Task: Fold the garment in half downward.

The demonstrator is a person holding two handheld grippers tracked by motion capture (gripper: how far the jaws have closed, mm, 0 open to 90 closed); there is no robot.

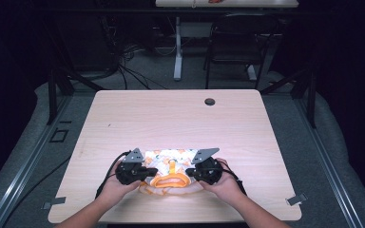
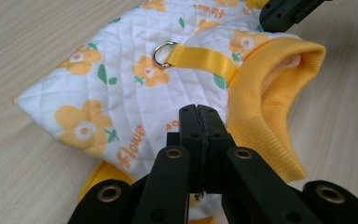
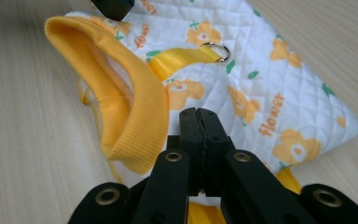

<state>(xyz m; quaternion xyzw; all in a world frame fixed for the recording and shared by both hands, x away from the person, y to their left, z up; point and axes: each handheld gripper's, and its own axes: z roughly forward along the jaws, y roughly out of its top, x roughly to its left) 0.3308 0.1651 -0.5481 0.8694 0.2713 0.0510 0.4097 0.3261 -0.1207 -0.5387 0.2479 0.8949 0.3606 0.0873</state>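
While both claws are being held with jaws together near the counter's front edge, the vest is being flanked: left claw and right claw equally near, collar between them.

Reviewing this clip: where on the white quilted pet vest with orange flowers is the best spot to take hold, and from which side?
Probably the thick yellow ribbed collar of the white quilted pet vest. It stands up off the wooden table as an open loop, so a jaw could slip inside from the near, open side. The rest lies flat. The metal D-ring looks small to pinch.
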